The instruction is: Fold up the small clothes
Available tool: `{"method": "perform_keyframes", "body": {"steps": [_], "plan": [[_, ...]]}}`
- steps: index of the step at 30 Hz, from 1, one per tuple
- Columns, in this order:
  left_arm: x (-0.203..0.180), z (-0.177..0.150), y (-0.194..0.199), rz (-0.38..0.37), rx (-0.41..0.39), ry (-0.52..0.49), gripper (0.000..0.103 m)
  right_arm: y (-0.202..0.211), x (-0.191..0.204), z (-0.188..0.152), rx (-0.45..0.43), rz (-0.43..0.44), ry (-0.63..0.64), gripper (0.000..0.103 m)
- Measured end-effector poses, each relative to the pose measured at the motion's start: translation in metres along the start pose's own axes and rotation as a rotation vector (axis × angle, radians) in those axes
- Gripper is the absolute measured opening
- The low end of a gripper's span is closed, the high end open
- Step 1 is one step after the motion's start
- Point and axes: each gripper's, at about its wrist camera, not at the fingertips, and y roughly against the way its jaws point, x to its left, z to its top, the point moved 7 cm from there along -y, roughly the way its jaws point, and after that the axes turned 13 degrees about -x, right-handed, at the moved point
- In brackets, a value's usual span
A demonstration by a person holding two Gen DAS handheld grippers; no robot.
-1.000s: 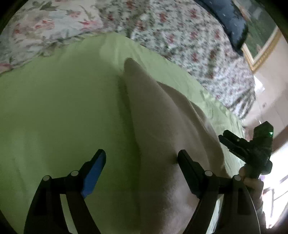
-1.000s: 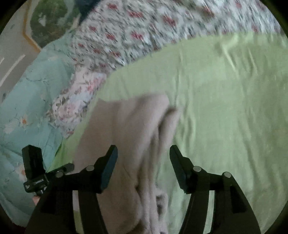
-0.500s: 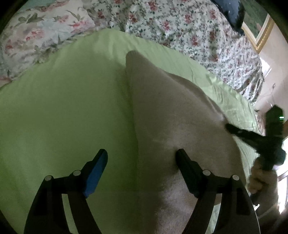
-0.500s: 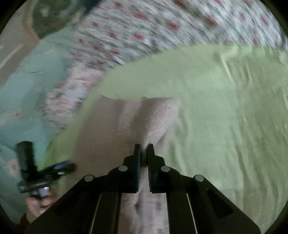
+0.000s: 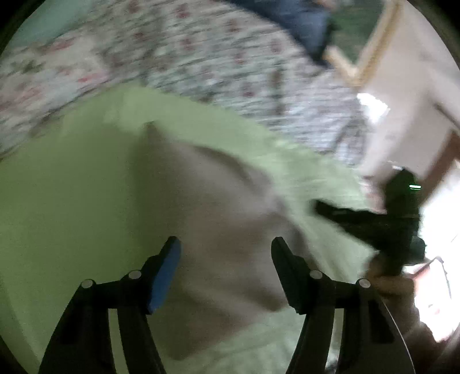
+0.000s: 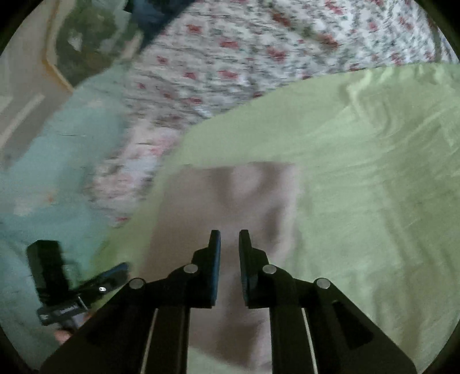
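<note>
A small beige fleece garment (image 5: 201, 218) lies folded flat on a light green sheet (image 5: 57, 201). My left gripper (image 5: 225, 253) is open wide and empty, hovering over the garment's near part. In the right wrist view the same garment (image 6: 230, 201) shows as a rough rectangle. My right gripper (image 6: 229, 244) hangs above it with its jaws a small gap apart and nothing between them. The right gripper also shows in the left wrist view (image 5: 373, 218), beyond the garment's right edge. The left gripper shows in the right wrist view (image 6: 86, 287) at the lower left. Both views are blurred.
A floral quilt (image 5: 201, 57) lies bunched behind the green sheet (image 6: 373, 172). A dark blue cushion (image 5: 302, 26) and a framed picture (image 5: 368, 43) are at the back. Pale blue floral bedding (image 6: 57, 172) lies left in the right wrist view.
My right gripper was shut on the garment's edge half a second ago; now its jaws have parted and the garment lies flat. Both grippers have lifted back a little.
</note>
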Motion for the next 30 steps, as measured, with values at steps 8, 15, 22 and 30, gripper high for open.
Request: {"method": "perform_keyframes", "body": {"steps": [8, 15, 22, 30], "plan": [[0.030, -0.061, -0.046, 0.067, 0.198, -0.007, 0.001, -0.026, -0.013, -0.067, 0.130, -0.062, -0.038, 0.012], [0.051, -0.061, -0.043, 0.029, 0.188, 0.119, 0.001, -0.036, -0.040, -0.081, 0.134, -0.061, -0.066, 0.000], [0.032, -0.071, -0.011, 0.098, 0.178, 0.008, 0.015, -0.006, -0.022, -0.080, 0.122, -0.131, 0.043, 0.003], [0.022, -0.096, 0.002, 0.156, 0.204, -0.056, 0.034, 0.020, -0.031, -0.114, 0.186, -0.219, 0.250, 0.003]]}}
